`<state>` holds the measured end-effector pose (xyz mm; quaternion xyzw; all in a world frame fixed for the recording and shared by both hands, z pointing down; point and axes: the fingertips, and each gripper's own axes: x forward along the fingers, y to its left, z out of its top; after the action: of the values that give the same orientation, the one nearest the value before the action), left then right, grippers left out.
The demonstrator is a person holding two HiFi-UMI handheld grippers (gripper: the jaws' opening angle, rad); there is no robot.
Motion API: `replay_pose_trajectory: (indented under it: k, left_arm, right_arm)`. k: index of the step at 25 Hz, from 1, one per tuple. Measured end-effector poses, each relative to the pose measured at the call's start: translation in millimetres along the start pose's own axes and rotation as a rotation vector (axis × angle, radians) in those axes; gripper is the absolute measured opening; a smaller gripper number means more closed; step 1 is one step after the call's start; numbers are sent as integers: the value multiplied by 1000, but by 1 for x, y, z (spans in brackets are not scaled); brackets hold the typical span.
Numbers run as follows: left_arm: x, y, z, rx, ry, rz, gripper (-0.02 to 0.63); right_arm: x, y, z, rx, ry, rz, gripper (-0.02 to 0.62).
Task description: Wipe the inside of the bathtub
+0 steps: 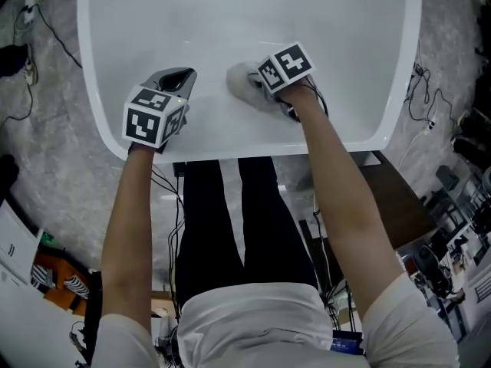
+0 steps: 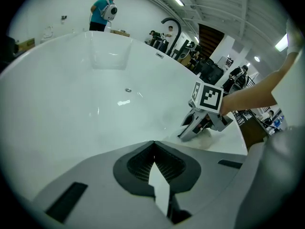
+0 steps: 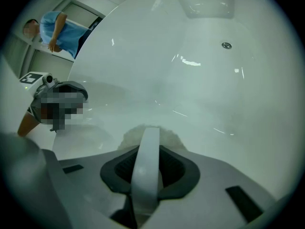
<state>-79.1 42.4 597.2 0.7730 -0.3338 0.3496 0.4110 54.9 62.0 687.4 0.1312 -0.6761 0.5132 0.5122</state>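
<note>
The white bathtub fills the top of the head view, and both grippers reach over its near rim. My right gripper is shut on a grey cloth and presses it against the tub's near inner wall. In the right gripper view the cloth bulges out past the closed jaws. My left gripper hovers to the left of the cloth, shut and empty. The left gripper view shows its tip over the tub floor, with the right gripper and cloth ahead on the right.
The tub's drain lies far down the basin. A dark curved faucet stands at the far rim. Cables run over the floor on both sides. People stand beyond the tub.
</note>
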Motion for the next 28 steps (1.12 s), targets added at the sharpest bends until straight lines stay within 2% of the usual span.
replay_pose_trajectory:
  k: [14,23,28]
  left_arm:
    - [-61,55,-8,-127,-86,73,11]
    - [-78,61,-4,-167,-124,81,11]
    - [-79,58,0,-198,-142,60,11]
  right_arm:
    - [56,97,64,-146,-38,107,92]
    - [76,138,82,-212,-61,182,92]
    - [76,169,91,-273,-100,276,92]
